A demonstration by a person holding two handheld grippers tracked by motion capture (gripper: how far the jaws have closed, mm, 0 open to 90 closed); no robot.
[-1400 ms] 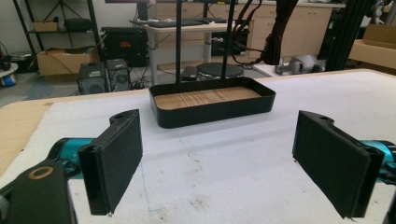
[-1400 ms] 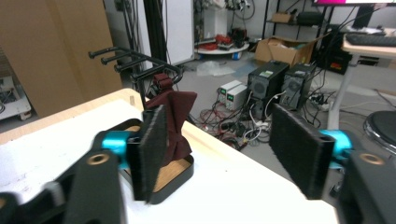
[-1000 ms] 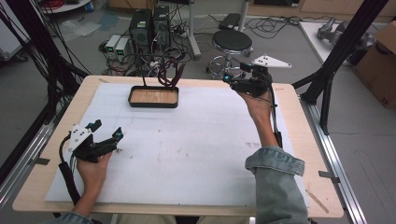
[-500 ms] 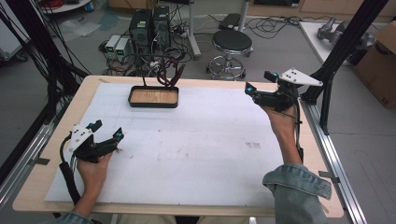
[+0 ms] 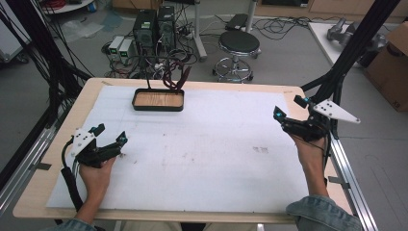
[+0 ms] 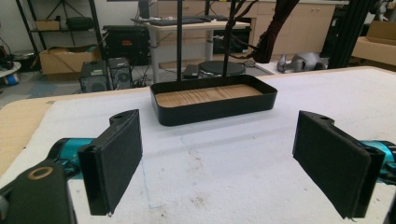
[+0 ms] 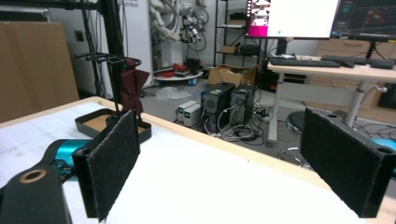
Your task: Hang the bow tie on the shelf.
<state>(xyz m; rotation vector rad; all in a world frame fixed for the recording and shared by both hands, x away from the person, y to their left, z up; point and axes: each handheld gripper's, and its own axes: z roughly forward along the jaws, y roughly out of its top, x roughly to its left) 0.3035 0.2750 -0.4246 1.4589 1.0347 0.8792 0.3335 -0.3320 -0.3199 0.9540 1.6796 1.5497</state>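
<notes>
On the left side of the table [image 5: 48, 187], the left gripper [image 5: 111, 135] was held low over the white mat [image 5: 211, 159], its jaws spread wide with nothing between them; in the left gripper view the same open gap was seen, the pads [image 6: 116, 158] framing bare, faintly stained mat. Straight ahead of those jaws, at the far middle of the mat, a black tray [image 5: 159, 100] with a wooden floor was set, apparently empty, with dark red cloth hung from a thin stand [image 5: 174, 79] just behind its far rim. The tray [image 6: 214, 99] was well apart from both grippers. At the right edge of the table, the right gripper [image 5: 289, 111] was raised above the mat, jaws likewise wide apart and empty, and pointed towards the far left, so that the tray [image 7: 112, 122] and the cloth were caught at the left of the right gripper view. No object was gripped or touched, so the moment was judged a rest position, either ahead of a reach or after a release. A next move towards the tray was judged to call for a forward reach with the jaws kept open until its rim was straddled.
</notes>
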